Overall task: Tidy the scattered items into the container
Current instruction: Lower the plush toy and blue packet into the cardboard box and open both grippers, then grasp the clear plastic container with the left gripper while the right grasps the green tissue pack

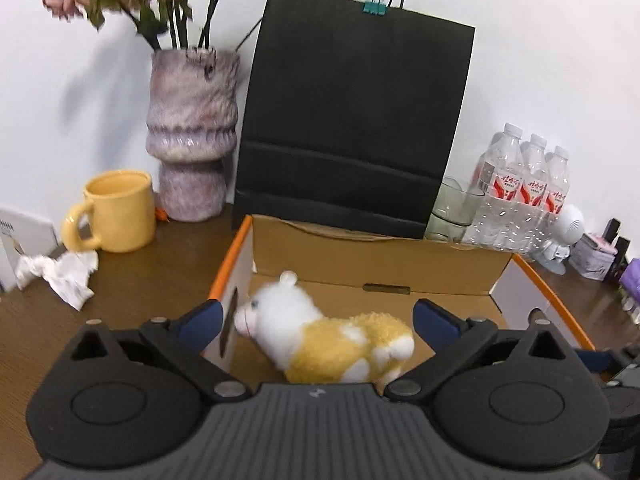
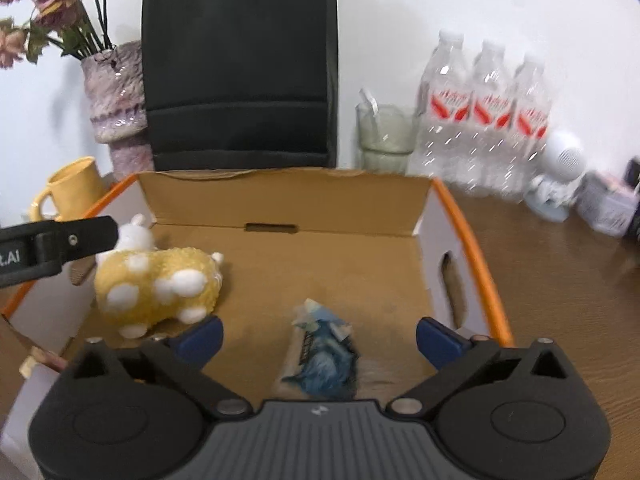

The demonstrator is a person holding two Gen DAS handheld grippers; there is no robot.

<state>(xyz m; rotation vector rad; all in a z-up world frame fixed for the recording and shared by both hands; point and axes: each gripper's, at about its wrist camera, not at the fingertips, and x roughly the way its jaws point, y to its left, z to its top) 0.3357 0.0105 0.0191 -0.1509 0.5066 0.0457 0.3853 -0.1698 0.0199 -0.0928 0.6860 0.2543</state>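
Nearest the left wrist camera, the left gripper (image 1: 316, 322) has its blue-padded jaws spread wide, pressing on nothing; a plush toy (image 1: 332, 344), white at the head and yellow with white patches on the body, lies between them on the floor of the cardboard box (image 1: 372, 256), close to the box's left wall and touching neither pad. Seen from the right wrist, the right gripper (image 2: 319, 334) is likewise spread wide and holds nothing, and a crumpled blue and white wrapper (image 2: 324, 356) lies on the box floor between its pads, apart from both. From that same view the plush toy sits in the left part of the box, well apart from the wrapper, with a black finger of the left gripper reaching in just above its head. The box has orange-edged side walls, each with a hand slot, and stands on a brown wooden table (image 1: 140, 280). Behind it a black paper bag (image 1: 352, 120) leans upright with a green binder clip (image 1: 375, 7) on its top edge. Left of the bag stands a mottled purple vase (image 1: 192, 136) of dried flowers, then a yellow mug (image 1: 118, 210) and a crumpled white paper (image 1: 60, 272) lying on the table outside the box. Right of the bag are a glass cup (image 1: 452, 210), a shrink-wrapped pack of water bottles (image 1: 516, 188) and a small white figurine (image 1: 564, 236)
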